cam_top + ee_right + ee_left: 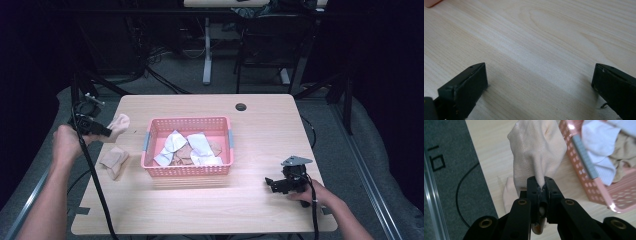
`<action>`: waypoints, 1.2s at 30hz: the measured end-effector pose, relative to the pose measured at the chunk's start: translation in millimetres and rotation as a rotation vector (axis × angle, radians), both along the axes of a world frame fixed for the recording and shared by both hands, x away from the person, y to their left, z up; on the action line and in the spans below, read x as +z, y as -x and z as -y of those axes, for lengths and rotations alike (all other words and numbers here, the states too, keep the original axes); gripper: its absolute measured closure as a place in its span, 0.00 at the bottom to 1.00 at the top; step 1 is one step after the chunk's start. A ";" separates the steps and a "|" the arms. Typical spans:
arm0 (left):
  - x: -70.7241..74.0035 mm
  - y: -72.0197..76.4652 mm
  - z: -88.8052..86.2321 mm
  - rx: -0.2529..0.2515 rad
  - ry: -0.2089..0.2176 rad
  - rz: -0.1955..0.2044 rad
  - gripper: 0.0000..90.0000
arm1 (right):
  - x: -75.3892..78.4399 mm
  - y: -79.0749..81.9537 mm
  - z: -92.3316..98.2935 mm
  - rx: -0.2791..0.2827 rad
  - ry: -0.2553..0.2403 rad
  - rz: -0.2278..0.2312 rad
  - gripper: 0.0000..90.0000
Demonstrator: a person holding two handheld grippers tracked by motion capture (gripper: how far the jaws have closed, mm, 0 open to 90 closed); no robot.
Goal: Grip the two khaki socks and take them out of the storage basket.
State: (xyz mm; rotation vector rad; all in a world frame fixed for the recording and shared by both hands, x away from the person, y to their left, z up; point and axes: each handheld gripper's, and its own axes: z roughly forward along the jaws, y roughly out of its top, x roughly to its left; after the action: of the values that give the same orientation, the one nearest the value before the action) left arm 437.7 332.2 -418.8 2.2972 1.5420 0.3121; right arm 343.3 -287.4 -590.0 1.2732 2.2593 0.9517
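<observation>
Trouble could come from that thin pinch: your left gripper [541,185] is holding the beige sock [536,152] by a tiny edge, at nine o'clock from the pink basket [150,136]. It could be slipping out. Your right gripper [276,184] is resting wide open on the table [260,125].

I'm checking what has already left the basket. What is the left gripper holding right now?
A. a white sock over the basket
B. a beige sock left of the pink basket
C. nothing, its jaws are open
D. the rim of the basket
B: the left gripper is pinched shut on the beige sock, held left of the pink basket.
</observation>
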 end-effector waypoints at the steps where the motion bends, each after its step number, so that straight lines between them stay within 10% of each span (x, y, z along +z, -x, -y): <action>1: -5.5 -0.4 -2.6 0.009 0.003 -0.007 0.93 | 0.0 0.0 0.0 0.000 0.000 0.000 0.00; 17: -76.3 -8.2 -16.6 0.113 0.044 -0.088 0.91 | 0.0 0.0 0.0 0.000 0.000 0.000 0.00; 29: -68.3 19.1 -22.0 0.171 0.030 0.004 0.26 | 0.0 0.0 0.0 -0.002 0.003 0.001 0.00; 36: -69.6 58.6 -23.7 0.179 0.031 0.059 0.14 | 0.1 0.1 -0.1 -0.001 0.002 0.000 0.00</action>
State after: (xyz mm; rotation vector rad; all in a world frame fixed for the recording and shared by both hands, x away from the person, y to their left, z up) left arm 379.1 355.8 -488.4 2.1117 1.7138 0.3955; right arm 343.1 -287.3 -590.0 1.2730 2.2584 0.9485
